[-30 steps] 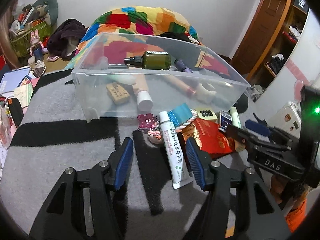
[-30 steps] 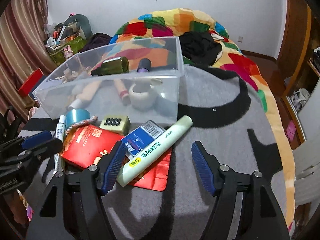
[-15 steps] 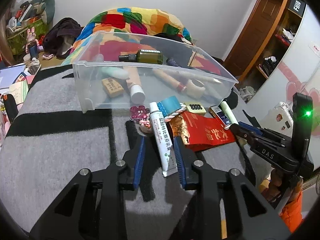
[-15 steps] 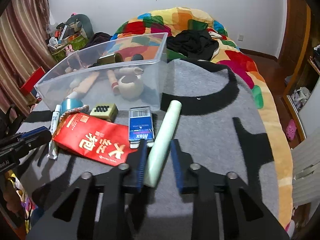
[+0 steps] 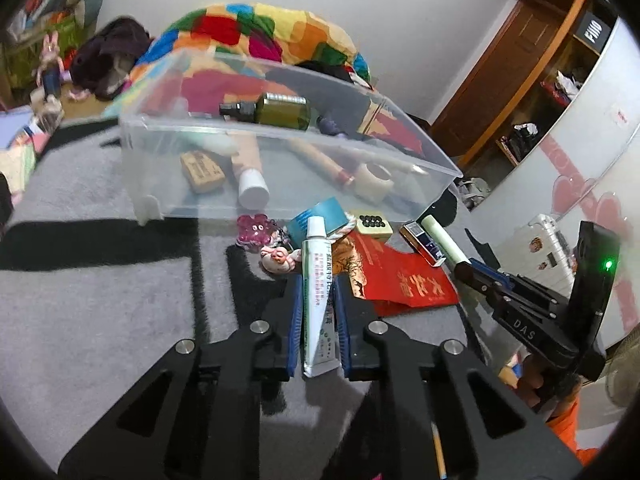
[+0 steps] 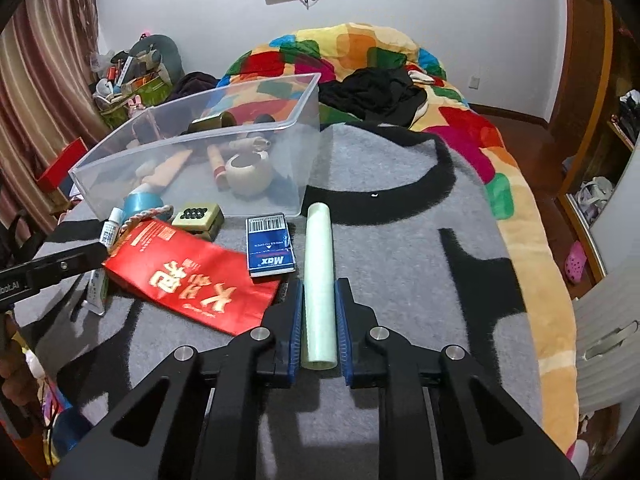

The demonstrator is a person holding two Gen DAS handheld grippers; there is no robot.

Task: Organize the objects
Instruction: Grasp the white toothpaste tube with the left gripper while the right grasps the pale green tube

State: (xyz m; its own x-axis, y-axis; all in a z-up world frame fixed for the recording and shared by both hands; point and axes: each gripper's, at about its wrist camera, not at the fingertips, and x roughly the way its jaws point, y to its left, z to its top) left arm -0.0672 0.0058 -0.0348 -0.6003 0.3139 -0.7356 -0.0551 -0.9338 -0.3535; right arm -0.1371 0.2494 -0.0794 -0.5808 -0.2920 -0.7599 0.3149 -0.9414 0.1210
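My left tool clamped on the white ointment tube, my right tool closing, pads against the pale green tube, both tubes on the grey bed blanket before the clear bin

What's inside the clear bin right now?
In the bin: green bottle, wooden block, white-capped tube, white pot, rolling-pin-like stick. Items behind the bottle are mostly hidden.

A: What do the grippers look like?
B: The left gripper and the right gripper are both black, with blue ribbed pads and round silver screws.
A: Any markings?
B: White "DAS" lettering, a green light, and an orange sleeve.
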